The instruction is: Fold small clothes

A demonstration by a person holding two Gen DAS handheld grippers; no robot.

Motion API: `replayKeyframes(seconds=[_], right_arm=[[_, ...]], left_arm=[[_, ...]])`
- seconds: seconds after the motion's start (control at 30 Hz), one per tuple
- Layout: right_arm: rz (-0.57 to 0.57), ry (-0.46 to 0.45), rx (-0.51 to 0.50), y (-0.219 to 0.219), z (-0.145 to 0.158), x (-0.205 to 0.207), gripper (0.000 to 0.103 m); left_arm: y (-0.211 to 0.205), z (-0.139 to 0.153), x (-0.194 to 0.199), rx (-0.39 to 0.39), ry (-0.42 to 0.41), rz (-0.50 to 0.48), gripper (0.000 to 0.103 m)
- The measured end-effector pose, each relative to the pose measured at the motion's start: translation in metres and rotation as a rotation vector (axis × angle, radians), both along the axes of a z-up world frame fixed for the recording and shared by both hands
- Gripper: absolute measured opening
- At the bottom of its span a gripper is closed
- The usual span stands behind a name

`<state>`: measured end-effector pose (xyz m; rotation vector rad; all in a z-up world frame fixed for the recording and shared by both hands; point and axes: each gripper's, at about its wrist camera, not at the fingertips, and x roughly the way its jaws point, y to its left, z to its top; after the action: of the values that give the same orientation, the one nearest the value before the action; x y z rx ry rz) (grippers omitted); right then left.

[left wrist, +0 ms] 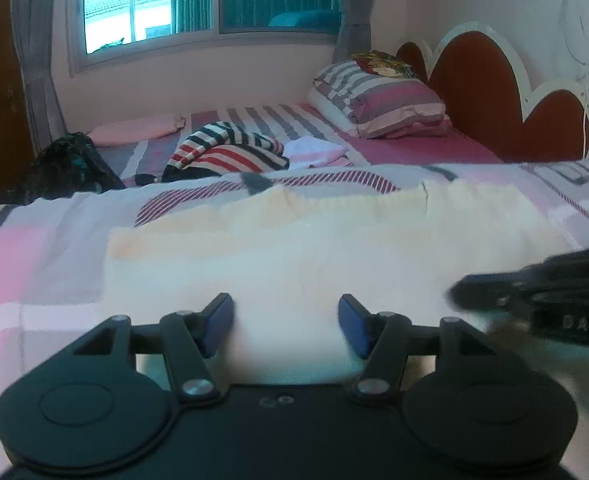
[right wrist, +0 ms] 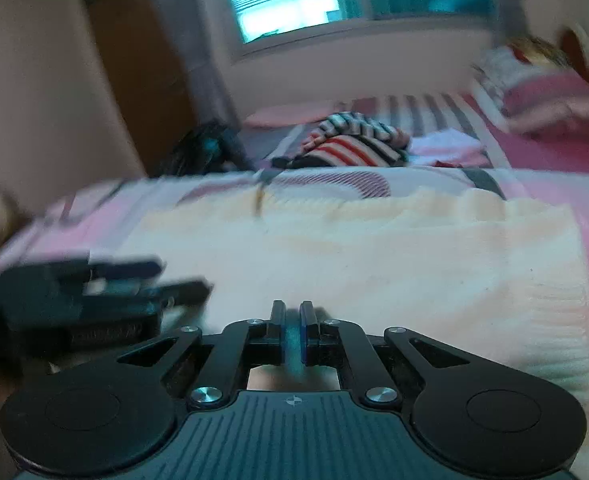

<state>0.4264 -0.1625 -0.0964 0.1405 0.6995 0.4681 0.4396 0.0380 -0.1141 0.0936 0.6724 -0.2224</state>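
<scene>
I have the cream knit garment (left wrist: 294, 248) spread flat on the bed (left wrist: 34, 264), lying across the pink and grey patterned cover right in front of both tools. It looks laid out wide and smooth, which I take to be the starting shape for a fold: the near edge faces me so either side can be picked up and carried over.

My left gripper (left wrist: 285, 322) sits low at that near edge with its blue pads (left wrist: 219, 320) well apart and the fabric showing between them. I judge it is placed there to take a bite of the hem, but nothing is pinched yet.

My right gripper (right wrist: 292, 334) is down on the same near edge, to the right of the left one. Its jaws stand almost together, with only a thin sliver between the pads. A bluish streak fills that sliver, and I cannot tell whether it is cloth or just a reflection, so I will not claim a hold. This view is smeared, so the tool is likely in motion.

Farther up the bed lie a striped red, white and dark garment (left wrist: 230, 152) and a pale folded piece (left wrist: 314, 150) just beside it, near the pillows (left wrist: 382, 100). I read that as the waiting pile and the finished item, kept well apart from my working patch.
</scene>
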Motion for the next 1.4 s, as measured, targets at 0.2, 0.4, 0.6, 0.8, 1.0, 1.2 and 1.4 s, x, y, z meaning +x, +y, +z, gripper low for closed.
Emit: replayKeyframes(seconds=[0.2, 0.4, 0.6, 0.8, 1.0, 1.2, 1.4], right_arm=[[-0.343, 0.028, -0.038, -0.092, -0.001, -0.013, 0.004], [-0.161, -0.002, -0.003, -0.07, 0.017, -0.041, 0.004], [-0.211, 0.013, -0.038, -0.063, -0.01, -0.028, 0.004], [-0.334, -0.056, 0.01, -0.1, 0.007, -0.023, 0.004], [-0.411, 0.021, -0.118, -0.107, -0.019, 0.026, 0.004], [-0.306, -0.01, -0.057, -0.092, -0.008, 0.002, 0.004], [-0.241, -0.15, -0.233, -0.066, -0.004, -0.009, 0.004]], left_arm=[[0.039, 0.0, -0.022, -0.005, -0.011, 0.071, 0.062], [0.025, 0.009, -0.028, -0.045, -0.038, 0.114, 0.057], [0.016, 0.004, -0.022, 0.036, -0.005, 0.071, 0.062], [0.009, 0.008, -0.013, 0.001, -0.014, 0.095, 0.058], [-0.015, 0.005, 0.008, 0.02, 0.022, 0.081, 0.055], [-0.042, 0.006, -0.009, 0.016, 0.02, 0.044, 0.058], [-0.021, 0.014, -0.031, 0.024, -0.07, 0.122, 0.057]])
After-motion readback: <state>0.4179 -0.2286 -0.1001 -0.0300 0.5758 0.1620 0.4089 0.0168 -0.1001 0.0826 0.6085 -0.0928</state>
